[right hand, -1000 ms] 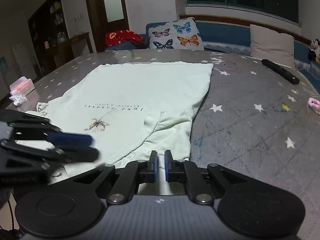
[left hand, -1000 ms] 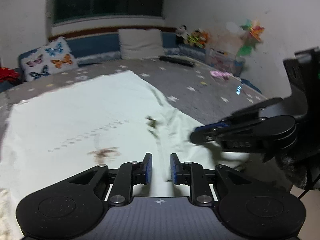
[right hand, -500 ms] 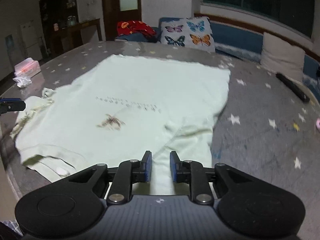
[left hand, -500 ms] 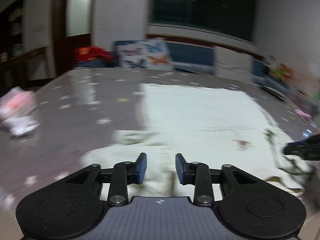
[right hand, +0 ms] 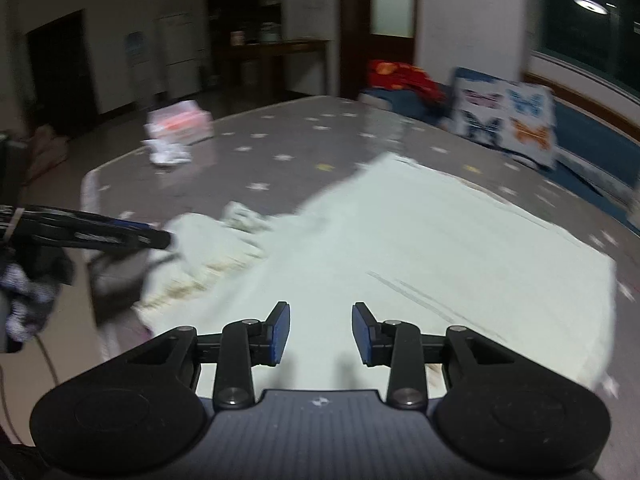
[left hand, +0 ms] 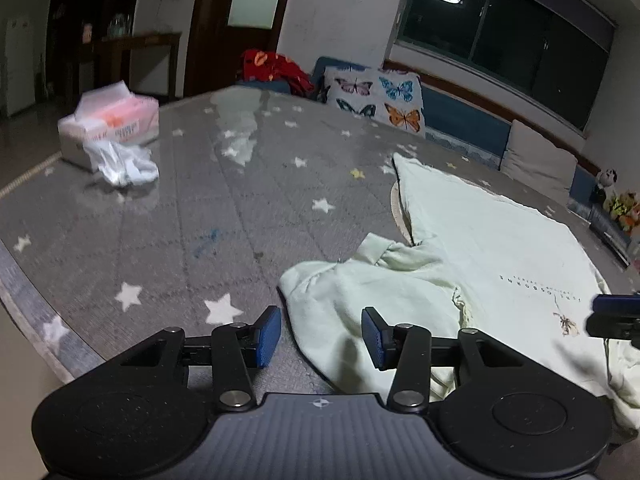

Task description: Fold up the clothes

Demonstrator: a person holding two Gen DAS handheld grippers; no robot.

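Observation:
A pale green sweatshirt (left hand: 480,256) lies spread on a grey star-patterned table (left hand: 200,216), print side up, with its near sleeve (left hand: 352,280) bunched at the left edge. My left gripper (left hand: 322,336) is open and empty, its jaws on either side of that bunched sleeve and just above it. My right gripper (right hand: 320,330) is open and empty over the garment's body (right hand: 420,248). The right gripper's fingertips (left hand: 616,316) show at the far right of the left wrist view. The left gripper's fingers (right hand: 100,232) show at the left of the right wrist view, beside the bunched sleeve.
A tissue box (left hand: 108,124) with crumpled tissue (left hand: 120,164) stands at the table's far left; it also shows in the right wrist view (right hand: 178,124). A butterfly cushion (left hand: 376,96) and red cloth (left hand: 276,68) lie on the bench behind. The table's near edge (left hand: 32,316) curves at lower left.
Both grippers have opened wide and swung left toward the sleeve side of the sweatshirt. The left gripper now straddles the bunched sleeve; the right one has moved over the body.

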